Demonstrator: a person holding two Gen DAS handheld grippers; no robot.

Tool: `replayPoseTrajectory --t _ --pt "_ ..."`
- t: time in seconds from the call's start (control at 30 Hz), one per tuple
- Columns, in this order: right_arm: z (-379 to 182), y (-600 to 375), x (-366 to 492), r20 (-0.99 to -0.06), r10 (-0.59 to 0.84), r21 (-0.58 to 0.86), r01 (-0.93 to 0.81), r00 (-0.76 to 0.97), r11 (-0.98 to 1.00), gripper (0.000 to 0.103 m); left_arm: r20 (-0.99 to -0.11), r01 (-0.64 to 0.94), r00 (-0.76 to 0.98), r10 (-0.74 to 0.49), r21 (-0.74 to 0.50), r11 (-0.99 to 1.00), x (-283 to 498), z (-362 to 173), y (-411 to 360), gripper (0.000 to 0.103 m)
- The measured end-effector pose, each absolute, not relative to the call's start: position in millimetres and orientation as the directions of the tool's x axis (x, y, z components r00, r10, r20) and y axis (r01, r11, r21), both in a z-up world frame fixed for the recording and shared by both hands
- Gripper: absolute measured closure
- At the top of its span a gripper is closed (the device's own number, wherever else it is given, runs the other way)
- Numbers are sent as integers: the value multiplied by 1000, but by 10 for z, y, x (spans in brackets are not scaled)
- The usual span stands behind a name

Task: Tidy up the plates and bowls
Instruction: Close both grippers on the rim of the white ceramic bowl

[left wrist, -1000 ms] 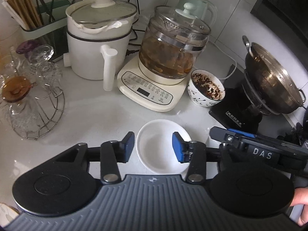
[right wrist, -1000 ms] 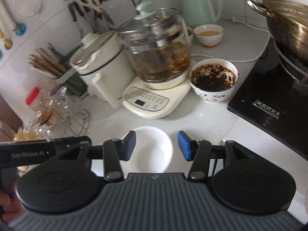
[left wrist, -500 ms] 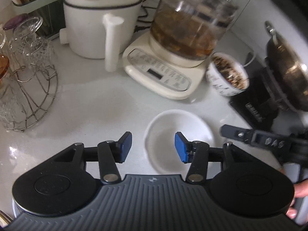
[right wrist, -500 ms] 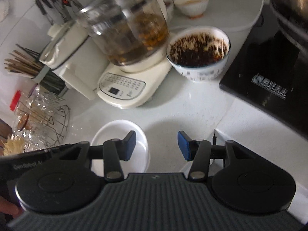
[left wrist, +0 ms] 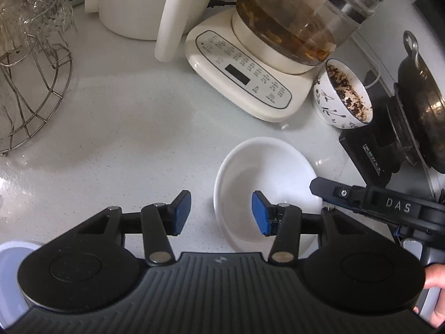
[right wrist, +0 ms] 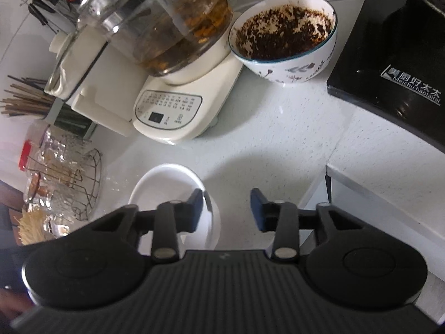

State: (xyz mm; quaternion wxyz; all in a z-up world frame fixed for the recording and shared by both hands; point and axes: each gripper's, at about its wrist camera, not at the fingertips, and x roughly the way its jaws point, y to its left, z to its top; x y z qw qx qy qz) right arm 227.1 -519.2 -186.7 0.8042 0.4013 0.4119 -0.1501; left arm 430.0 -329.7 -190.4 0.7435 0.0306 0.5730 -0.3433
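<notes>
White speckled stone tabletop, glossy; tiled wall behind. Shallow white glazed bowl lies near the front edge. Left hand-held gripper released, blue pads straddling the bowl's near rim. Right hand-held gripper closing, seemingly across the opposite rim, not pressing. Glass kettle, wire rack behind

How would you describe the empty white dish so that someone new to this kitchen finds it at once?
Start at the cream kettle base with its button panel. On the white counter just in front lies the white dish. Unlike the patterned bowl beside the base, it is shallow, plain and empty.
</notes>
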Motion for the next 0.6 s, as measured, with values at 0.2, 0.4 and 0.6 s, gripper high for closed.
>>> replayPoseTrajectory --t 0.2,0.4,0.6 --pt "-1880 -5154 2308 -772 115 537 546 625 643 75 -874 533 111 -473 -350 771 4308 -1913 -3293 69" --pt "-1873 -5118 2357 -773 126 533 528 622 661 83 -870 508 92 -484 -377 775 4317 -1946 -3246 85" --pt "-1857 -5075 2388 -776 128 519 510 618 685 88 -868 501 88 -489 -386 775 4297 -1968 -3219 85"
